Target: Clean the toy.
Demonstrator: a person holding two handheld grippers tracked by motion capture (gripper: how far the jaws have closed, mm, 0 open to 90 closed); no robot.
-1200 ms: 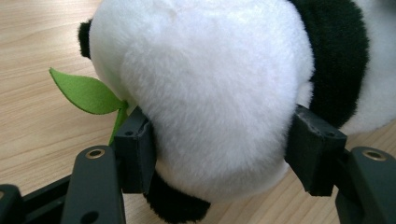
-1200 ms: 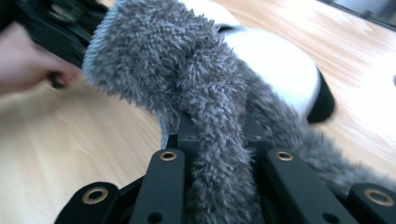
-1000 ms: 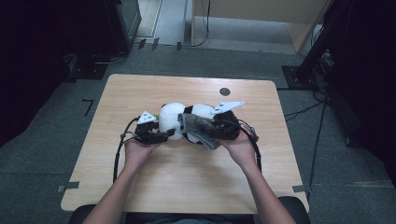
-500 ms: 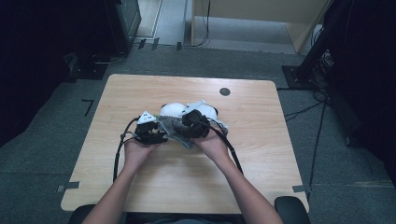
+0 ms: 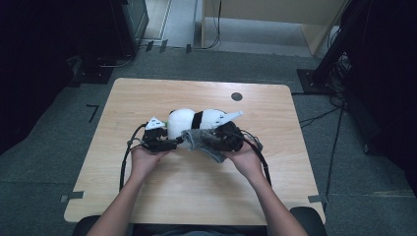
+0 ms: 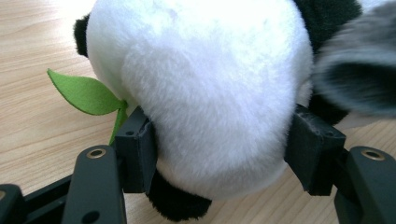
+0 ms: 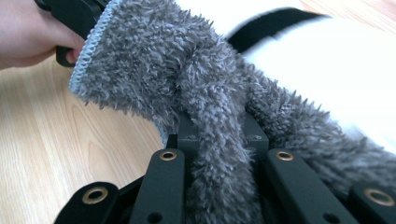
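Note:
A black-and-white panda plush lies on its side at the middle of the wooden table. My left gripper is shut on its white rounded part, with one pad pressed into each side. A green felt leaf sticks out beside the left pad. My right gripper is shut on a grey fuzzy cloth, which drapes against the near side of the plush. In the right gripper view the cloth runs up from the closed right gripper, with the plush just behind it.
A dark round hole sits in the table near its far edge. Black cables trail from both grippers toward the near edge. The person's other hand is close at the upper left of the right gripper view. Bare wood surrounds the plush.
The right gripper swung left with the grey cloth toward the left gripper, then came back right and lower against the plush. The left gripper stayed put on the plush.

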